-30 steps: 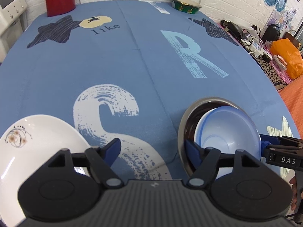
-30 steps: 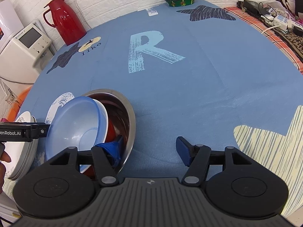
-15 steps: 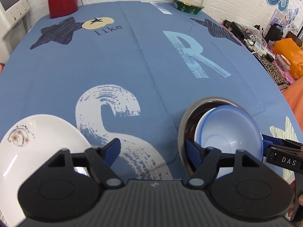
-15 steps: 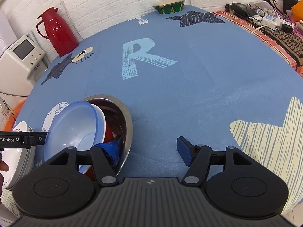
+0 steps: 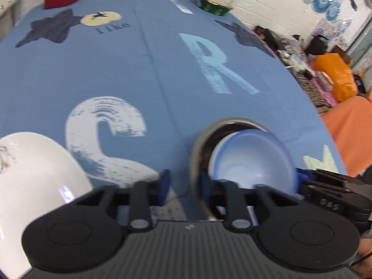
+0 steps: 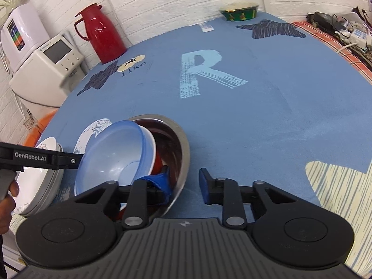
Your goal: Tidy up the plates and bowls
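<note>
A steel bowl [image 5: 197, 144] [image 6: 183, 144] sits near the table's front edge. Tilted inside it are a pale blue bowl [image 5: 251, 160] [image 6: 116, 153], a white bowl's rim [image 6: 151, 146] and something red [image 6: 158, 162]. My left gripper [image 5: 184, 183] straddles the steel bowl's left rim with its jaws narrowed, and a gap shows beside the rim. My right gripper [image 6: 183, 180] straddles the opposite rim, one finger inside and one outside, also with a gap. A white plate [image 5: 34, 174] [image 6: 37, 181] lies to the left.
A green bowl [image 5: 212, 5] [image 6: 239, 11] stands at the table's far edge and a red thermos [image 6: 102, 34] at the far left. A white appliance [image 6: 46, 69] stands beyond the table's left side. Clutter and cables [image 6: 344, 32] lie to the right. A person's hand [image 6: 9, 200] holds the left gripper.
Both grippers' jaws have narrowed around the steel bowl's rim. The left wrist view is now blurred by motion and the right wrist view has tilted up toward the wall.
</note>
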A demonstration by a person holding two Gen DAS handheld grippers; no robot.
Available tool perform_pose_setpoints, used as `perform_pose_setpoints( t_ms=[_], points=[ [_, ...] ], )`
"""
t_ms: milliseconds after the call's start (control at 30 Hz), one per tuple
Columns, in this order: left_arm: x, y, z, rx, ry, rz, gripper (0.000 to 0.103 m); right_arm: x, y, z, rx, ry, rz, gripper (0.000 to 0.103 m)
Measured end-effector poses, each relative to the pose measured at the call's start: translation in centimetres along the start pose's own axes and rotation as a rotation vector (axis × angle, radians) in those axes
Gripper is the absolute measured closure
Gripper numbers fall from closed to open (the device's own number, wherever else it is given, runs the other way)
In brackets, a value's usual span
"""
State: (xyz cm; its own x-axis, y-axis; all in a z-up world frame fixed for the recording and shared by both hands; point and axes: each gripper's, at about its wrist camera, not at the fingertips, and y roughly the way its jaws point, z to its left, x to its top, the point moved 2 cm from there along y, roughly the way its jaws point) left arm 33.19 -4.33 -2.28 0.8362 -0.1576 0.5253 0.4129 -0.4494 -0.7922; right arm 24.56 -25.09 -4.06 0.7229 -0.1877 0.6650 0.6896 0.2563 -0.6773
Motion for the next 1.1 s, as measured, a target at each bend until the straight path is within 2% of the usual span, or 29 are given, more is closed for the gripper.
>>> perform_pose_setpoints(
  t_ms=[67, 200, 333, 633, 833, 967, 1100],
  points=[
    [-0.1, 0.0, -1.0, 0.012, 0.020, -0.020, 0.103, 0.0, 0.0, 0.3, 0.004, 0.005, 0.007, 0.102],
    [0.2, 0.2, -0.6, -0.012, -0.041, -0.018, 0.103, 0.0, 0.3, -0.5, 0.017, 0.109, 0.036, 0.103],
    [0.7, 0.2, -0.7, 0.000, -0.056, -0.013, 0.103, 0.3, 0.5, -0.3, 0.011, 0.174, 0.073, 0.103],
    [3.9, -1.8, -1.1, 0.012, -0.048, -0.050, 0.103, 2.7, -0.3, 0.4, 0.020, 0.214, 0.070, 0.103],
    [4.7, -7.3, 1.7, 0.037, -0.087, -0.131, 0.103, 6.0, -1.0, 4.7, 0.063, 0.120, 0.029, 0.103],
    [3.0, -11.6, 5.3, 0.126, -0.135, -0.187, 0.103, 6.7, 0.2, 9.5, 0.142, 0.048, 0.038, 0.103],
    [0.1, -15.1, 9.8, 0.217, -0.214, -0.218, 0.103, 5.9, 2.5, 14.7, 0.239, -0.010, 0.085, 0.103]
  ],
)
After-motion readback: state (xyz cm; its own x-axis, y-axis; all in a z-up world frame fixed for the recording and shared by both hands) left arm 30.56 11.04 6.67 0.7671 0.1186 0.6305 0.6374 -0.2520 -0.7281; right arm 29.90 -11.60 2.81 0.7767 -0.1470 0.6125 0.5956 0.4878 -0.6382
